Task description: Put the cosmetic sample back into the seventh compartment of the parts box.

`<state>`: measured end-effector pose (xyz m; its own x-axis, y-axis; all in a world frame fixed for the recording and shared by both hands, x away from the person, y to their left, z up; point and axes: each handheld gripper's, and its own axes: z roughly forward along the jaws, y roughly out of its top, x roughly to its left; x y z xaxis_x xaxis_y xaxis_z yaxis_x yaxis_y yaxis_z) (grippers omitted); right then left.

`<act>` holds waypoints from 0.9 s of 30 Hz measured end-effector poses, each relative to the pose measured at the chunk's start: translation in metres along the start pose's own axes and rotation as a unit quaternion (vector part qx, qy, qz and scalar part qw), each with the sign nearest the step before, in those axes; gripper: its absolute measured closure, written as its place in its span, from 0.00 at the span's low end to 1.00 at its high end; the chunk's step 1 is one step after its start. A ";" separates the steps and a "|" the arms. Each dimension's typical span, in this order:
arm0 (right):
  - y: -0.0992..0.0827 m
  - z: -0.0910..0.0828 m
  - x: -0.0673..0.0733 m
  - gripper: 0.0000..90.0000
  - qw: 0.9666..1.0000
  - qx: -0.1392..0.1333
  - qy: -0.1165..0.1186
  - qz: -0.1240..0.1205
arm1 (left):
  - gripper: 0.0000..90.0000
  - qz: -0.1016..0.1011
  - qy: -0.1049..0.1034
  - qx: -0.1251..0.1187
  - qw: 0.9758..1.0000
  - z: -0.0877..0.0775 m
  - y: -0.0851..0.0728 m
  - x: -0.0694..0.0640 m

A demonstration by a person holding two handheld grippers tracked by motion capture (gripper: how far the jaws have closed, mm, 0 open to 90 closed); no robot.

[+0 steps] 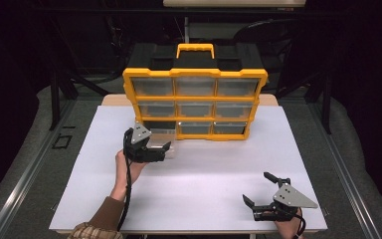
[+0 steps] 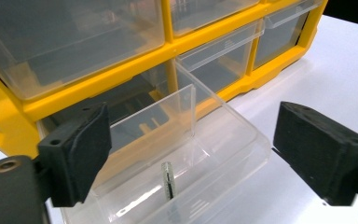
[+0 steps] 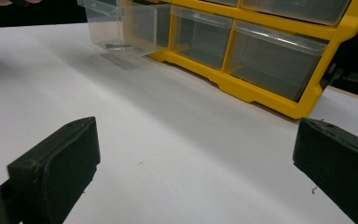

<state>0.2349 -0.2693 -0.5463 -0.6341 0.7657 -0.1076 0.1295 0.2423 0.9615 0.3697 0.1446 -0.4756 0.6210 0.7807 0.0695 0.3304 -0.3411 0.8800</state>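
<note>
Clear drawer (image 2: 182, 154) is sitting pulled out of the yellow organizer's (image 1: 195, 103) bottom-left slot, resting on the white bench (image 1: 194, 184), holding one small dark metal piece (image 2: 168, 179). Left claw (image 2: 186, 154) is straddling it, jaws wide, not pressing. Other drawers' contents are looking blurry. Right claw (image 1: 259, 191) is gaping wide near the bench's front edge, open room around it.

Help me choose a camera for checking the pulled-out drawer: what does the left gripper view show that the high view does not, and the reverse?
Left gripper view alone: a small dark screw-like piece lying inside the clear drawer, and the drawer's inner divider. High view alone: the organizer's handle, all nine drawer bays, and the right gripper standing open near the table's front edge. Both: the yellow organizer, the drawer and the open left gripper.
</note>
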 end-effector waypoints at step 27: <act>0.001 0.000 0.001 0.00 1.000 0.000 -0.001 -0.002 | 0.00 0.036 -0.005 -0.014 0.999 -0.051 -0.007 -0.027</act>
<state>0.2339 -0.2685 -0.5454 -0.6327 0.7662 -0.1124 0.1261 0.2452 0.9613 0.3149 0.1526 -0.4593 0.6497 0.7494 0.1279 0.2655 -0.3813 0.8855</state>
